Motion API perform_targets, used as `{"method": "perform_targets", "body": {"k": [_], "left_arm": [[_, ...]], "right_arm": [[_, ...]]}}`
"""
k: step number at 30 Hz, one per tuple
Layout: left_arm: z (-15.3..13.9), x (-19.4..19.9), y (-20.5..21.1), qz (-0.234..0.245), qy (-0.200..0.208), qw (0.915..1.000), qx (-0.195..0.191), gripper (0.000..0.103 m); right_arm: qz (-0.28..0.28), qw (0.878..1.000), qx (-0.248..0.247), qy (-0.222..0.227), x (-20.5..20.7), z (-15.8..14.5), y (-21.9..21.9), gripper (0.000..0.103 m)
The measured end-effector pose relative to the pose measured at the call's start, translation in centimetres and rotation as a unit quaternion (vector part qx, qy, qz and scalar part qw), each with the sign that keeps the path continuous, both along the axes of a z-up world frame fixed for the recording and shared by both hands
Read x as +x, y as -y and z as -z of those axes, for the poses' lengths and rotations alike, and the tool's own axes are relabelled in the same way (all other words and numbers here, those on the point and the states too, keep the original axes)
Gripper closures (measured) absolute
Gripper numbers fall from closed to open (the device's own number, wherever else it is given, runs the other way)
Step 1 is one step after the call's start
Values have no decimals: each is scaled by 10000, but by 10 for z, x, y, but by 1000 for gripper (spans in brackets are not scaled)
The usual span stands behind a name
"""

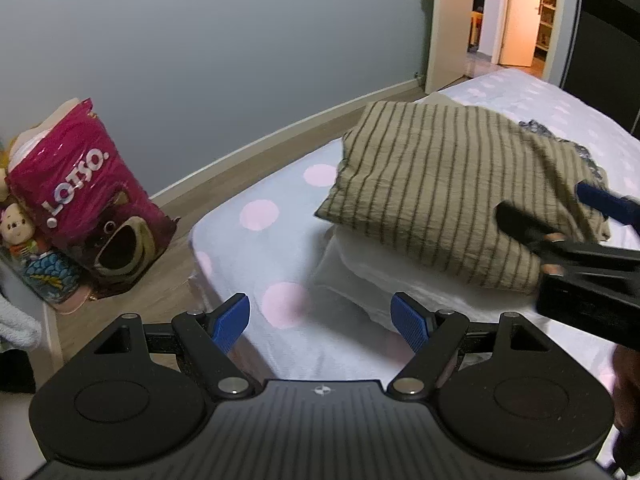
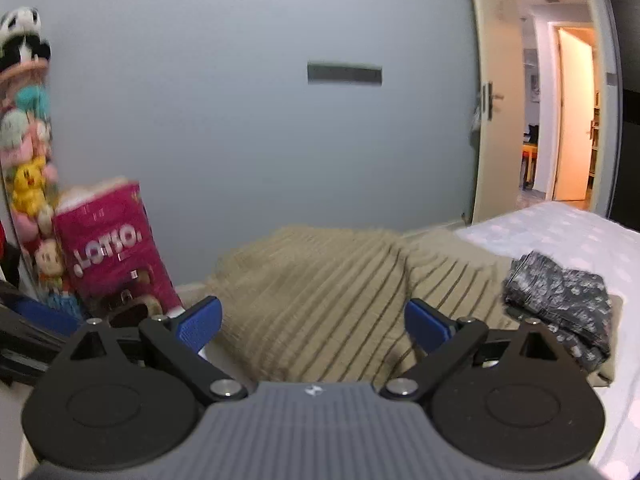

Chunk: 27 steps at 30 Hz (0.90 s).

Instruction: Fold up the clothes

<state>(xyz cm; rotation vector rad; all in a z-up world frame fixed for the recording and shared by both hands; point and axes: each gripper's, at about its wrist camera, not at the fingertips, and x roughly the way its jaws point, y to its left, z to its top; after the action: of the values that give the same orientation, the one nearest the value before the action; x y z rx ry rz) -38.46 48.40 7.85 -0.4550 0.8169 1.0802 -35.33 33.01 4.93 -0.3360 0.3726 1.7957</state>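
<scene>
With both the left tongs and right tongs released, the striped shirt, bunched near the bed edge, could slide off or unfold if nudged.

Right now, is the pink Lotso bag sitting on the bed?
No, the pink Lotso bag stands on the wooden floor by the wall, beside the bed.

Left tongs are wide open, blue pads spread far apart with nothing between them, held low and pointing forward. Right tongs look the same in their own view: jaws spread wide, empty. From the left wrist camera the right tongs come in from the right edge, angled left and a bit blurry, so I can't really tell if a pad touches anything there.
</scene>
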Motion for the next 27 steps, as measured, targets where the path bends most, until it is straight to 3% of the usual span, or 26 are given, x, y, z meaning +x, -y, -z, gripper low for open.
{"method": "perform_targets", "body": {"k": [3, 6, 10, 13, 16, 20, 21, 24, 25, 26, 27], "left_arm": [[3, -3, -4, -56, -33, 10000, -50, 26], [6, -7, -9, -111, -67, 9999, -99, 26], [6, -11, -13, -189, -62, 9997, -124, 26], [3, -17, -16, -348, 37, 9993, -101, 26], [0, -24, -21, -565, 155, 9982, -94, 26], [-1, -30, -27, -692, 240, 9973, -91, 26], [-2, -29, -27, -668, 252, 9974, -100, 26], [-2, -27, -27, -599, 289, 9977, -124, 26], [-2, -26, -26, -575, 301, 9978, -132, 26], [-2, -25, -26, -552, 314, 9979, -141, 26], [-2, -24, -26, -529, 326, 9980, -149, 26]], "right_arm": [[-769, 9938, -710, -380, -3, 19, -10, 31], [-1345, 9860, -863, -485, -8, 23, 6, 25], [-827, 9965, -83, -103, -6, 5, 27, 15], [-366, 9984, 430, 74, -4, -3, 20, 13], [-160, 9996, 191, -153, 0, 6, -8, 12], [-744, 9927, -909, -279, -9, 39, -37, 11], [-1072, 9891, -917, -429, -9, 39, -32, 11], [-1456, 9843, -535, -840, 2, 23, -20, 21], [-1472, 9839, -346, -954, 9, 16, -17, 30], [-1311, 9865, -107, -979, 18, 7, -18, 39], [-1015, 9905, 141, -917, 28, -1, -22, 42]]}}
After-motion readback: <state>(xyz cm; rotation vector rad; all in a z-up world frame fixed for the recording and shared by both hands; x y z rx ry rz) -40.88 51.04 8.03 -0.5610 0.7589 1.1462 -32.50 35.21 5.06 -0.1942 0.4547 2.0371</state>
